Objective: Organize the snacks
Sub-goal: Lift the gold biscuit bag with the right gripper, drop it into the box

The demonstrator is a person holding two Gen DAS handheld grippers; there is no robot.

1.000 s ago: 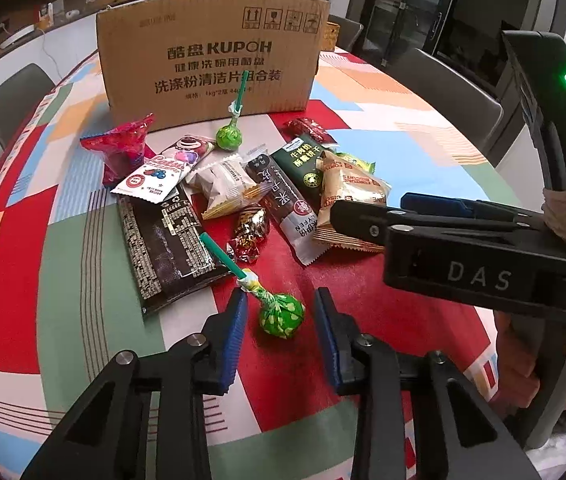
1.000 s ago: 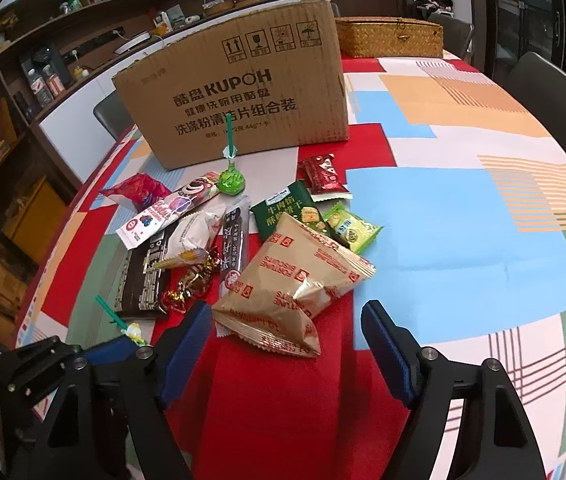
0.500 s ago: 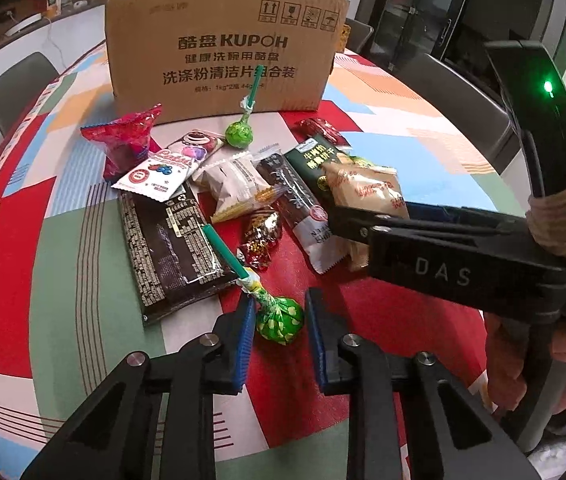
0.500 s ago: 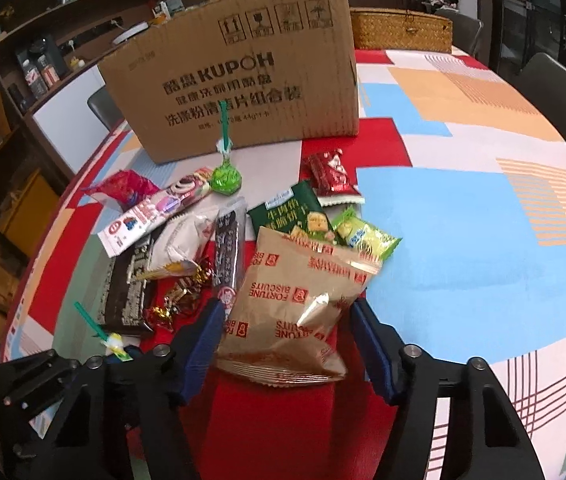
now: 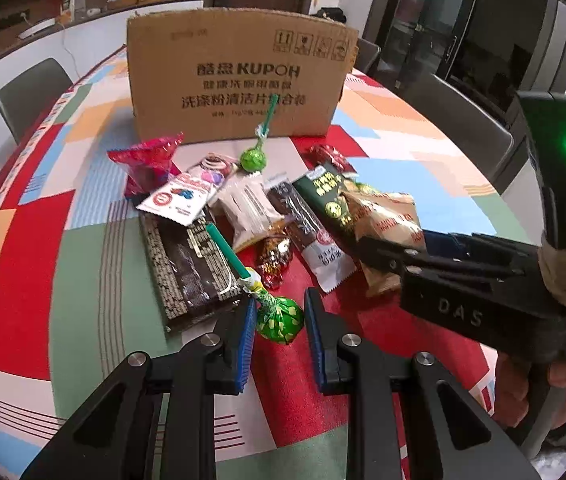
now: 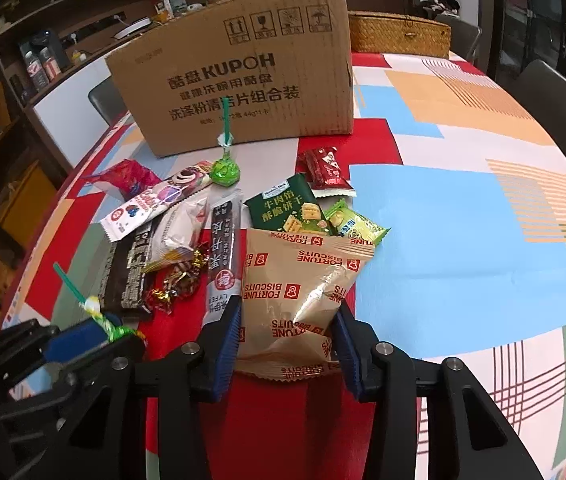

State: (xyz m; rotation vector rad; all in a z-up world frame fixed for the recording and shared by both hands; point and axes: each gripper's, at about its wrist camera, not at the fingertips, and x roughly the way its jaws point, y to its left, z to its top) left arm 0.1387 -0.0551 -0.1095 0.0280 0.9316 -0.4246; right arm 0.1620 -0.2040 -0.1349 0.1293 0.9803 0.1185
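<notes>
**2 hand-held grippers on snacks at the bench**

The left hand-held gripper [image 5: 279, 322] has its blue pads drawn narrow around the green-wrapped lollipop with a teal stick [image 5: 279, 318], whose wrapped head sits between them at the near edge of the snack pile. The right hand-held gripper [image 6: 287, 338] is closing, its blue pads pressing both sides of the tan crinkled "Fortune Biscuits" bag [image 6: 303, 288], which lies on the patchwork-patterned bench [image 6: 463, 232]. Behind the pile stands a brown cardboard box printed "KUPOH" [image 6: 239, 76]; its inside cannot be seen. A second green lollipop [image 6: 225, 170] stands just before the box. A woven straw basket with a lid [image 6: 399, 34] sits behind it, closed.
</notes>
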